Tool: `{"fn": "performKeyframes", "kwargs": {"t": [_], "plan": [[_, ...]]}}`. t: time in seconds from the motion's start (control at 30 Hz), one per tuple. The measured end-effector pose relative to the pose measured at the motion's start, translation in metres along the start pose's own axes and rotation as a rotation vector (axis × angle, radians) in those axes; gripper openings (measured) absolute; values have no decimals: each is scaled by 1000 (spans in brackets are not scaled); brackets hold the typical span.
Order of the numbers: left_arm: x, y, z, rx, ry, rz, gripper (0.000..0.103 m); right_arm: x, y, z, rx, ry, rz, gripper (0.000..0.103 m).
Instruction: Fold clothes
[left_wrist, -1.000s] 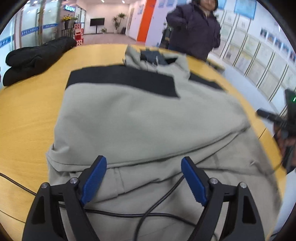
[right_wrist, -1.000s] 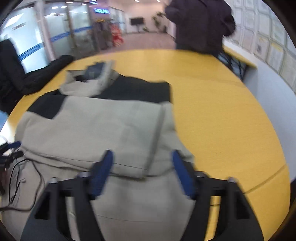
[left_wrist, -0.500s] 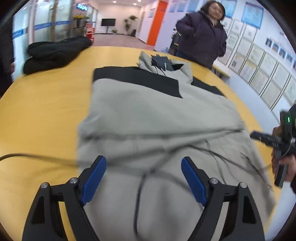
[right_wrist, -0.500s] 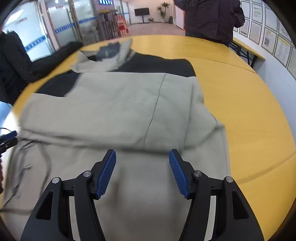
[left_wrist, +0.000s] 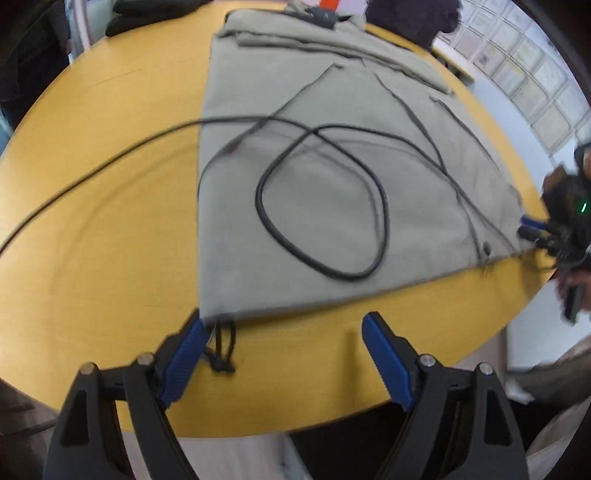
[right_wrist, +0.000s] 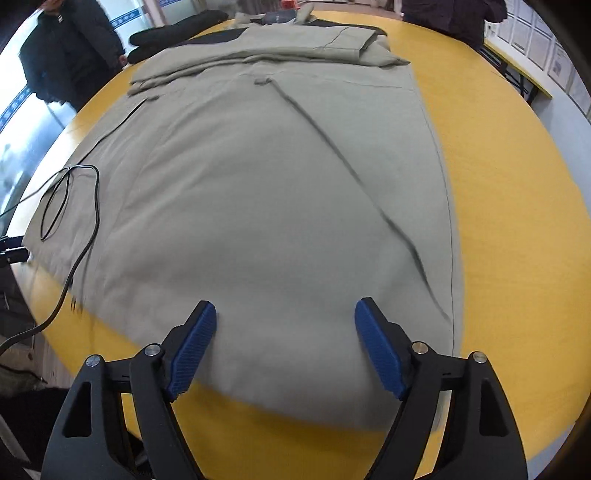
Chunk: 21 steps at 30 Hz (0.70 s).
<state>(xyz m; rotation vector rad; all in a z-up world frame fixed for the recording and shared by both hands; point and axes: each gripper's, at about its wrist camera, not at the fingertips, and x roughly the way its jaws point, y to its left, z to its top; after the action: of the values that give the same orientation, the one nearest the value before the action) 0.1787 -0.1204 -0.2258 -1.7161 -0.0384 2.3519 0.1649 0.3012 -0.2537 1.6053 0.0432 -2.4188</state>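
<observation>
We have the jacket lying flat on the yellow bench, hem edge nearest us. Vs. one sec ago, both grippers have pulled back from mid-body to the hem, so the folded-over top part now lies far off. Left gripper: fingers spread, empty, at the hem corner by the drawstring. Right gripper: fingers opening, cloth under them, not pinched. A cable loops over the fabric. Next fold prob. starts from the hem.

Big round yellow table seen across frame. White wall with framed papers at upper right. Glass panels at left.
</observation>
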Motion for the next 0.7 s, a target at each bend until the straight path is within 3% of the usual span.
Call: {"fn": "performKeyframes", "kwargs": {"t": [0.07,0.13,0.2,0.27,0.37,0.5,0.63,0.7], "plan": [[-6,-4,4,-4,-24,-6,86,-1,5,-8,-15,1,-13,87],[-23,-9,22,5,-108,-16,86,-3,8,-10,-18,18,-18,87],[-36,-13,42,14,-184,-52,86,-9,7,-4,11,22,-3,68],[-35,-17,59,30,-228,-70,86,-18,6,8,37,-1,4,66],[-21,-20,78,65,-221,-80,85,-29,2,35,58,-82,4,66],[-55,-19,86,73,-284,-120,80,-25,-3,67,74,-131,-13,66],[-98,-18,98,95,-340,-129,88,-17,-13,89,98,-138,-22,66],[-89,-18,105,108,-329,-122,92,-16,-17,92,101,-145,-20,67]]}}
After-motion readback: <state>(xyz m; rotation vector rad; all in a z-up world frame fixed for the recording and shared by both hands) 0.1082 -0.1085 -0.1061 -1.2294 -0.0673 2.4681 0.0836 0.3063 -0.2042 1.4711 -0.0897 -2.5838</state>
